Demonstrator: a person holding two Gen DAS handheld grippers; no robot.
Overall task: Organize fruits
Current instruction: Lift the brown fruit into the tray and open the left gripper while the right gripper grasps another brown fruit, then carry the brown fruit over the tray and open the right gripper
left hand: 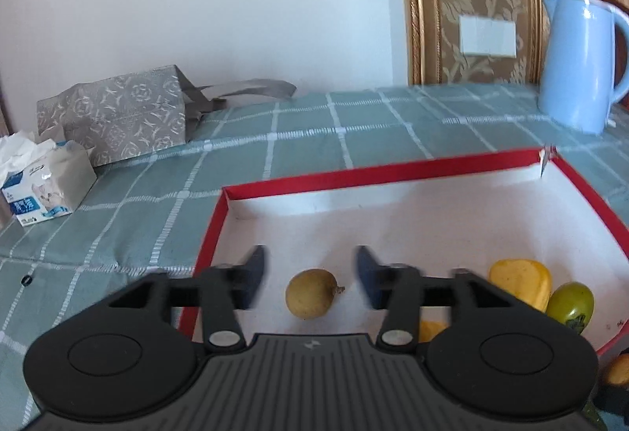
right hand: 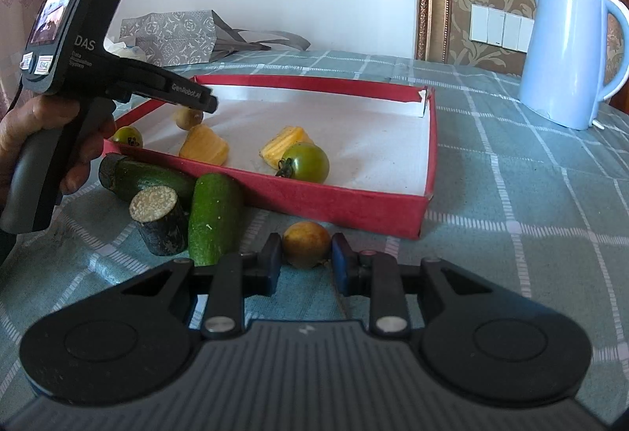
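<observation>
A red tray [left hand: 354,173] with a white floor lies on the checked cloth; it also shows in the right wrist view [right hand: 338,201]. My left gripper [left hand: 310,275] is open above a small tan round fruit [left hand: 311,293] on the tray floor, apart from it. A yellow ridged piece [left hand: 521,279] and a green tomato [left hand: 571,307] lie to its right. My right gripper [right hand: 306,260] is shut on a small orange-yellow round fruit [right hand: 306,243] on the cloth in front of the tray. The tray holds two yellow pieces [right hand: 204,150], green tomatoes [right hand: 306,163] and the tan fruit [right hand: 186,117].
Two green cucumbers [right hand: 214,216] and a dark cut stub [right hand: 159,220] lie on the cloth left of my right gripper. A blue kettle [right hand: 570,53] stands at the back right. A grey patterned bag [left hand: 118,116] and a tissue pack [left hand: 43,187] sit at the back left.
</observation>
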